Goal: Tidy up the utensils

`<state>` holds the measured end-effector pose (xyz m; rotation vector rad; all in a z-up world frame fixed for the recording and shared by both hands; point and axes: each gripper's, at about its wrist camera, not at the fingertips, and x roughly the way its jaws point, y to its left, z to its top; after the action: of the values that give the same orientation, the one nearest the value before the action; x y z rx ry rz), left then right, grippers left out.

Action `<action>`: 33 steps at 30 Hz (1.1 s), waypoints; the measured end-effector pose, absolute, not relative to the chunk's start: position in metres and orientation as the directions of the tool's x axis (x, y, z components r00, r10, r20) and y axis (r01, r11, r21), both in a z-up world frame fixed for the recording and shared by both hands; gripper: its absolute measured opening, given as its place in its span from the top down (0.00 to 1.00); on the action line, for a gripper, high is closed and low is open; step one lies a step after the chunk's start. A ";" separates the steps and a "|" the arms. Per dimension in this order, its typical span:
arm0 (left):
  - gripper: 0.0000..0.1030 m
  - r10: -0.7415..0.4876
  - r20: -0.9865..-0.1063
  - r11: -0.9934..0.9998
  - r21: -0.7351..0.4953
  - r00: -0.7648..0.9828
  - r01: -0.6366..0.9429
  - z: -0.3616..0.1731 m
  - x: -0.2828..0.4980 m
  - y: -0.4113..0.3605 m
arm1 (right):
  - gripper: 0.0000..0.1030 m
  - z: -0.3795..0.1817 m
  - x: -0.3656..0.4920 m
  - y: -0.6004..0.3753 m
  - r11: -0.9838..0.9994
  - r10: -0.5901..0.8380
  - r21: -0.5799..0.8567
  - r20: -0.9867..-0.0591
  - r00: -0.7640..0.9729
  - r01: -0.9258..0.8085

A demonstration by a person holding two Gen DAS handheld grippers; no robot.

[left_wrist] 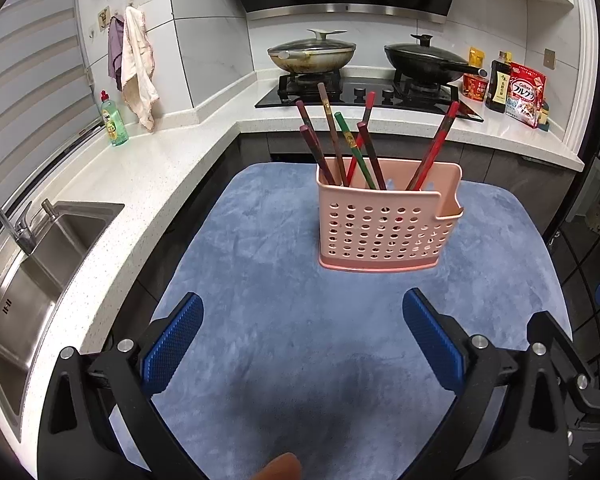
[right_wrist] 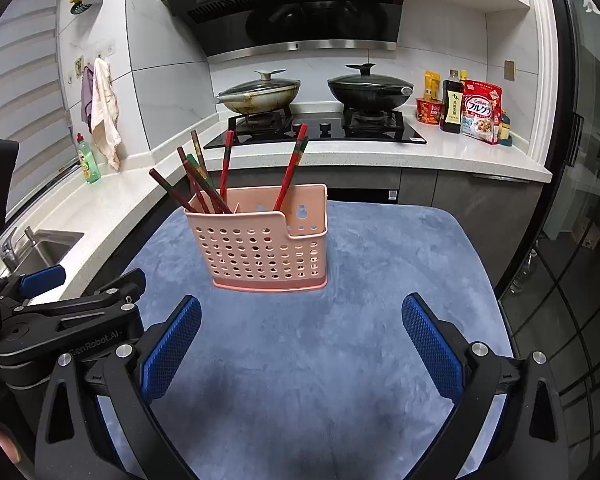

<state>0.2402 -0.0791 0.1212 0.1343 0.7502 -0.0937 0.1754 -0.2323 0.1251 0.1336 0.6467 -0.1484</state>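
Note:
A pink perforated utensil holder (left_wrist: 384, 224) (right_wrist: 262, 248) stands upright on a blue cloth (left_wrist: 284, 288) (right_wrist: 360, 280). Several red, brown and green chopsticks (left_wrist: 356, 152) (right_wrist: 204, 184) lean inside it, most in the left part, two in the right part (left_wrist: 434, 150). My left gripper (left_wrist: 302, 316) hovers open above the cloth, well short of the holder, nothing between its blue pads (left_wrist: 172, 344). My right gripper (right_wrist: 300, 320) is likewise open and empty, near the holder's front. The left gripper's body (right_wrist: 68, 316) shows at the right wrist view's left side.
A white counter (left_wrist: 140, 168) wraps round the left and back, with a steel sink (left_wrist: 32, 280), a green soap bottle (left_wrist: 114, 122), hanging towels (left_wrist: 138, 68), two lidded pans (left_wrist: 312, 54) (left_wrist: 424, 62) on a hob, and food packs (left_wrist: 524, 94) at the back right.

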 end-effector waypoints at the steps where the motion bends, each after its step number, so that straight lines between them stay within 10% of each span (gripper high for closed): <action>1: 0.07 -0.038 -0.685 0.987 0.087 0.728 0.133 0.121 0.240 -0.079 | 0.06 0.125 0.176 -0.233 0.981 -0.095 0.078 -0.609 0.788 0.179; 33: 0.07 -0.030 -0.700 0.988 0.087 0.714 0.127 0.110 0.250 -0.080 | 0.06 0.114 0.184 -0.233 0.980 -0.096 0.078 -0.624 0.775 0.184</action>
<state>0.2497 -0.0795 0.1104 0.1327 0.7719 -0.0872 0.1839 -0.2335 0.1144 0.1373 0.6673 -0.1523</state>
